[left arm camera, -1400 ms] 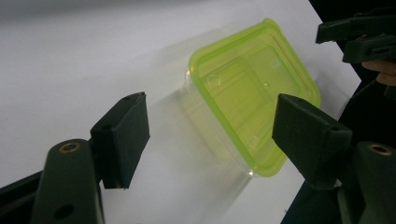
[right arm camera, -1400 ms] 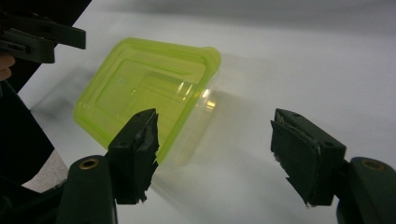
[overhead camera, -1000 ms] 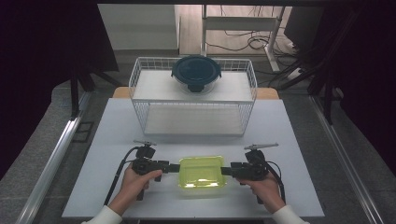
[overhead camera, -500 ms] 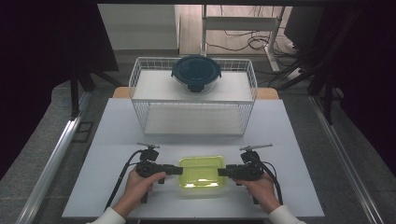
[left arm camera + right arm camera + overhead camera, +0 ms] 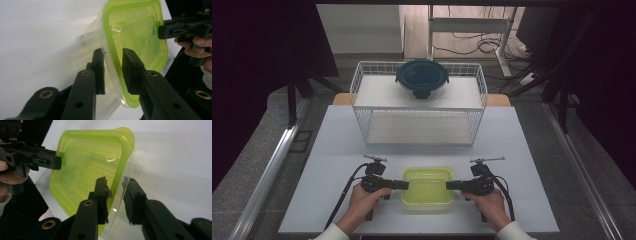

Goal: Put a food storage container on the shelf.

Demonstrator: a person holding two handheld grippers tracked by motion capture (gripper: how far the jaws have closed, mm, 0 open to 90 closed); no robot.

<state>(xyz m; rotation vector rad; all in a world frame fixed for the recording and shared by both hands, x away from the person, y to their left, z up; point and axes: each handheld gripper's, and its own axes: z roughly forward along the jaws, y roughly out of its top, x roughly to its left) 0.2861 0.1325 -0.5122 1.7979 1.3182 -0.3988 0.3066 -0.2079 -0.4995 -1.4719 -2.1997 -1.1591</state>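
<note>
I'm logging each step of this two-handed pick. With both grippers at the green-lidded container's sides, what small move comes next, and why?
Probably a short, level lift with both hands together. The left gripper and right gripper have just been closing on opposite rims of the green-lidded container, each with the edge between its jaws, and it seems to sit on the table. The wire basket stands just beyond.

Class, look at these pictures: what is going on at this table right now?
A person holds a gripper in each hand. The left gripper and right gripper have just been closing on opposite edges of the green-lidded container, its rim between each pair of jaws. It sits on the table, before a wire basket.
</note>
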